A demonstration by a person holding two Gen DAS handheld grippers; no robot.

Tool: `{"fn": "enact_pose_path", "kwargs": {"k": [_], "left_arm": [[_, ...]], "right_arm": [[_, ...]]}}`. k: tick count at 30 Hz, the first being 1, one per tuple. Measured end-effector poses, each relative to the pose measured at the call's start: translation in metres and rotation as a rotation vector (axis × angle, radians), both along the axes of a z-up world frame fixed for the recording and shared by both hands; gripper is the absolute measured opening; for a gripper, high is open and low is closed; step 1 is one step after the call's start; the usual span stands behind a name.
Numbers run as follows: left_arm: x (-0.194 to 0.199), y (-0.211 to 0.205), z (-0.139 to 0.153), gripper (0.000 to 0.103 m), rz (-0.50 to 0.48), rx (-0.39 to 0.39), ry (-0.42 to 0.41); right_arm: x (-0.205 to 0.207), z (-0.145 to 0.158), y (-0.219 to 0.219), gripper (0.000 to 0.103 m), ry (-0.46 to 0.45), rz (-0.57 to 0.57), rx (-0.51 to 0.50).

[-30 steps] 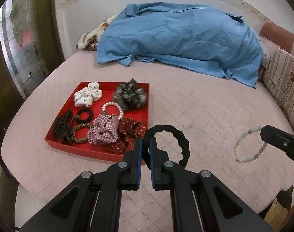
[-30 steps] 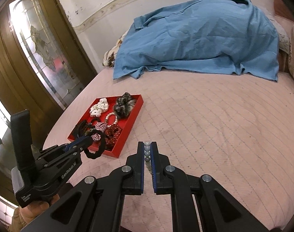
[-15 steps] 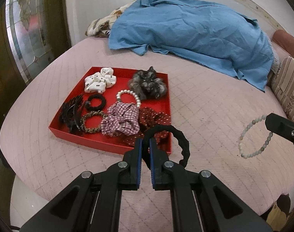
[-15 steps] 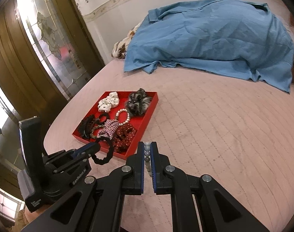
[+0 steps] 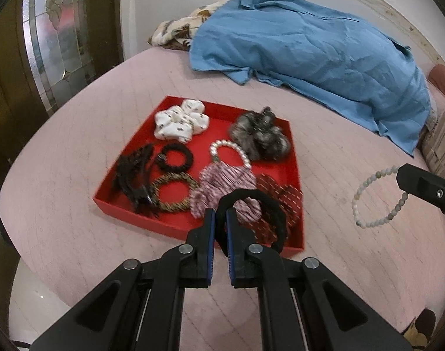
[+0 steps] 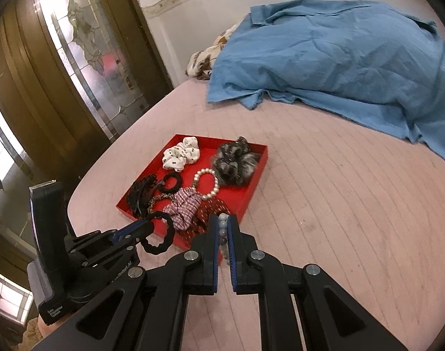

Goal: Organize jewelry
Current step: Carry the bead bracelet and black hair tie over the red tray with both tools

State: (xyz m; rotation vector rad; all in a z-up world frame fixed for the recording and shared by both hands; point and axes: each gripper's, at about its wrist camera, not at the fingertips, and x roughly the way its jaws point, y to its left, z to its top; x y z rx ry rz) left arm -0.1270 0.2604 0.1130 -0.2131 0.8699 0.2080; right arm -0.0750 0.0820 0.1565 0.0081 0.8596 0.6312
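Over red tray [image 5: 292,158] | left tongs [image 5: 219,225] pinch black scrunchie [image 5: 269,207] (loop flat) | right tongs [image 6: 222,231] pinch bead bracelet [image 5: 369,199]

We see a pink quilted bed [image 5: 325,158]. On it lie a red tray [image 5: 292,175] and, well apart, a blue cloth [image 5: 310,52].

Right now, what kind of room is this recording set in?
Most likely a home bedroom: a pink quilted bed is the work surface, a crumpled blue sheet covers patterned bedding at its head, and a wooden door with leaded glass stands beside it.
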Motion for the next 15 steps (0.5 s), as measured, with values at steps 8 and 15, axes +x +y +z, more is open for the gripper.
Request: {"fn": "enact_pose_path", "kwargs": {"k": [8,15], "left_arm": [[0.025,0.033,0.003,0.007,0.023,0.004,-0.004],[0.05,0.055,-0.005,0.007,0.038,0.007,0.01]], "right_arm": [[0.024,-0.002,0.04,0.007,-0.009,0.047,-0.034],[0.043,-0.005,0.073,0.007,-0.022,0.077,-0.057]]}}
